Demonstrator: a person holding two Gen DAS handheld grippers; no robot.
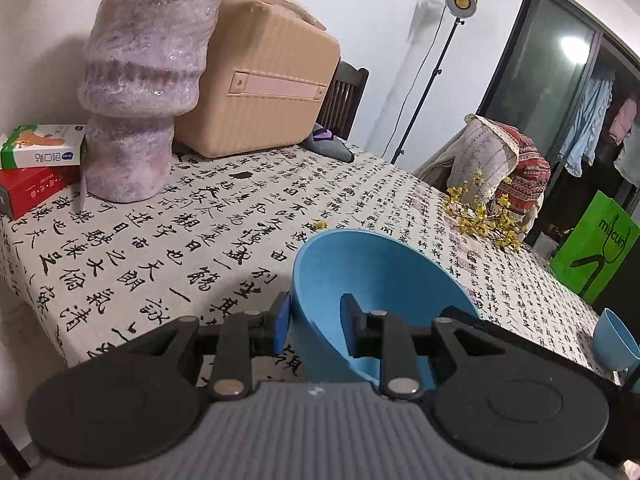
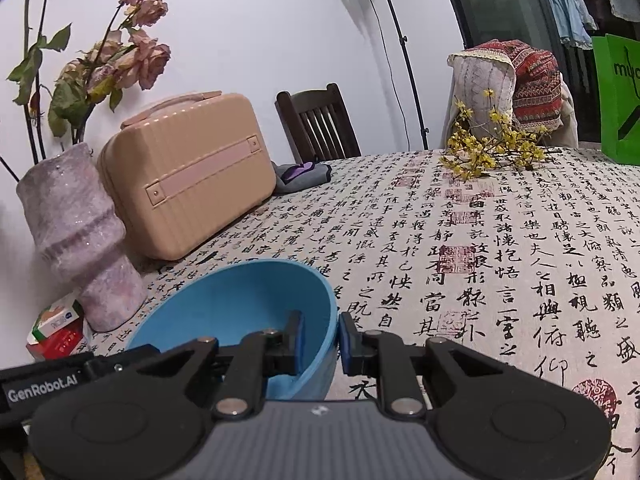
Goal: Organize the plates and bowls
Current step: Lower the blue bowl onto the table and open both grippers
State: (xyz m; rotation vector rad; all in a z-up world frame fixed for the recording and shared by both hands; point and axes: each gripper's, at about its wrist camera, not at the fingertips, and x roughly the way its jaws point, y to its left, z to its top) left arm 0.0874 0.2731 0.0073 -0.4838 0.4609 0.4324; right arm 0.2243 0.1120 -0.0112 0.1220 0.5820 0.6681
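Blue bowl (image 1: 372, 280), lower centre: probably light, stiff, slick plastic. Pinched at rim wall by left gripper (image 1: 316, 330); likewise clamped by right gripper (image 2: 320, 342). Best gripped there.

You can read "GenRobot.AI" in white on the black gripper body (image 2: 42, 390) at the lower left of your right wrist view. The green bag (image 1: 596, 256) carries dark lettering that begins "mu", the rest unclear. The tablecloth (image 2: 520, 240) is covered in black Chinese calligraphy with red seal stamps, and the small green-and-white box (image 1: 42, 146) bears Chinese characters too small to make out.
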